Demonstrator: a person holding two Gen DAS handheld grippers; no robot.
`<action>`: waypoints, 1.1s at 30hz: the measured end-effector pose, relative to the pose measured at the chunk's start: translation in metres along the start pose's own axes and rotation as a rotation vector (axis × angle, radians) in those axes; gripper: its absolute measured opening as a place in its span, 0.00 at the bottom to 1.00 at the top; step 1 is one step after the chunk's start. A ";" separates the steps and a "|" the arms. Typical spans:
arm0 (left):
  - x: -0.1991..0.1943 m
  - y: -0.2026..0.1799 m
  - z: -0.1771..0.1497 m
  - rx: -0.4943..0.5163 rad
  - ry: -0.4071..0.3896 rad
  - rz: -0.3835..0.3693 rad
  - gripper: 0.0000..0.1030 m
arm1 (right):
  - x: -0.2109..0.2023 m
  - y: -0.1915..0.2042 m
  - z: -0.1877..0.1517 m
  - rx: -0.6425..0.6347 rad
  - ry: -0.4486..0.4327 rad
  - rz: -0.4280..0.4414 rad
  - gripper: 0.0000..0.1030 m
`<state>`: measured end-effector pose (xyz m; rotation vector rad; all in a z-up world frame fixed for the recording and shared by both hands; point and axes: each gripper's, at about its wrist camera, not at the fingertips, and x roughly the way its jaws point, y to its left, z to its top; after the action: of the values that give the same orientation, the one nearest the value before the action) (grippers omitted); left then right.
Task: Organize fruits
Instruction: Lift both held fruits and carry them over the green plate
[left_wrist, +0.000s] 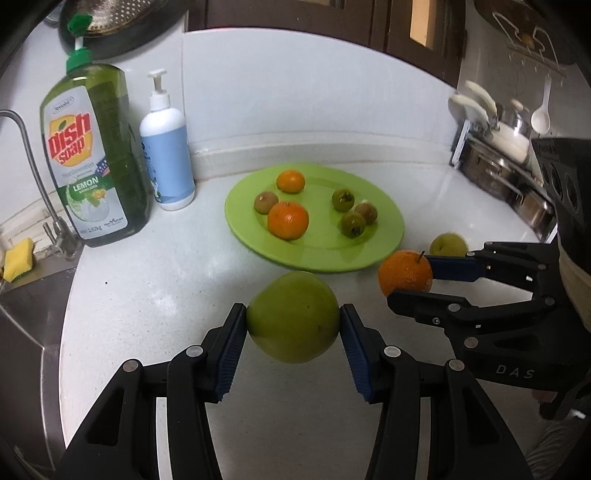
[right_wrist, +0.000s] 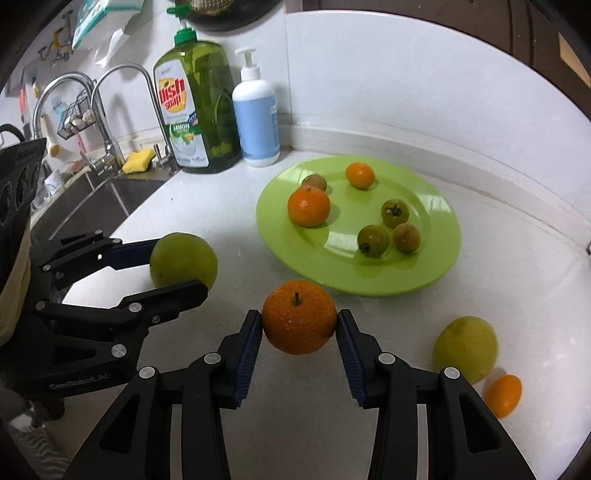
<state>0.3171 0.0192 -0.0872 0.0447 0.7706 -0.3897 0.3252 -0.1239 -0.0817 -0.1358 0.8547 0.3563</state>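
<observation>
The left hand-held gripper pinches a large round green apple between its blue pads, above the white table just before the round lime-green plastic plate. Beside it, the right hand-held gripper clamps a round stemmed orange. The plate holds two small tangerines and four small greenish-brown fruits; another yellow-green apple and a small orange kumquat lie on the table nearby.

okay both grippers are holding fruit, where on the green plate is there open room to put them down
The green plate has bare room in its middle, between the large orange with the small brown fruit and the cluster of three small fruits. The near rim facing the held orange and held green apple is also open. The cluster's side is crowded.
</observation>
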 end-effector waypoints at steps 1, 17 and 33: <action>-0.003 -0.002 0.002 -0.005 -0.008 0.000 0.49 | -0.004 -0.001 0.001 0.003 -0.008 -0.004 0.41; -0.039 -0.030 0.044 0.013 -0.135 -0.007 0.49 | -0.059 -0.024 0.021 0.047 -0.136 -0.026 0.41; -0.008 -0.033 0.096 0.035 -0.164 0.007 0.49 | -0.056 -0.061 0.067 0.037 -0.194 -0.078 0.41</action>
<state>0.3644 -0.0267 -0.0093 0.0471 0.6018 -0.3952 0.3618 -0.1779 0.0027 -0.0984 0.6617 0.2755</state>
